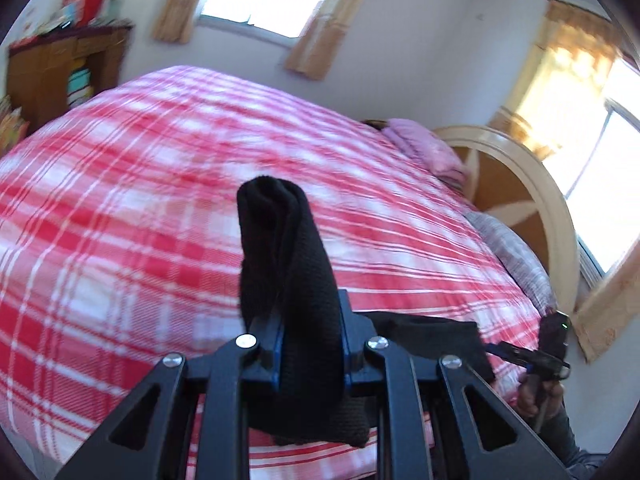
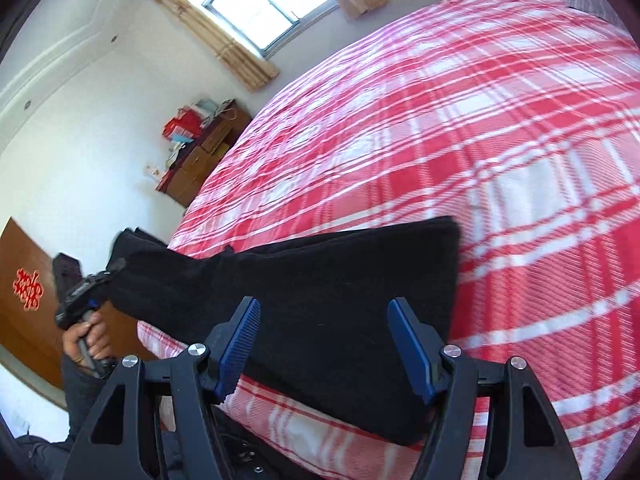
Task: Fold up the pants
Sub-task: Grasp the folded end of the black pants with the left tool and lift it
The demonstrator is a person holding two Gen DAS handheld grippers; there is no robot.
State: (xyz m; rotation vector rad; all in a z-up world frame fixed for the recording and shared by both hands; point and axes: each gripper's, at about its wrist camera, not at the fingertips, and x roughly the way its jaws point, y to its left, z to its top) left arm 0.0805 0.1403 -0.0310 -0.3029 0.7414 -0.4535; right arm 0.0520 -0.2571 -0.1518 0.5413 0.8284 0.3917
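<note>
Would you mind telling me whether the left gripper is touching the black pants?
Touching. The left wrist view shows the left gripper shut on a bunched fold of the pants, with fabric squeezed between both blue pads and sticking out past the fingertips.

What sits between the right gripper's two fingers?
Only the black pants lying on the bed, below the open right gripper; right wrist view.

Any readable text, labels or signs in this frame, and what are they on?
"囍": red double-happiness sign on the brown wooden door.
Red boxes on the dresser: print too blurred to read.
Pants, bedspread, both grippers: none visible.
</note>
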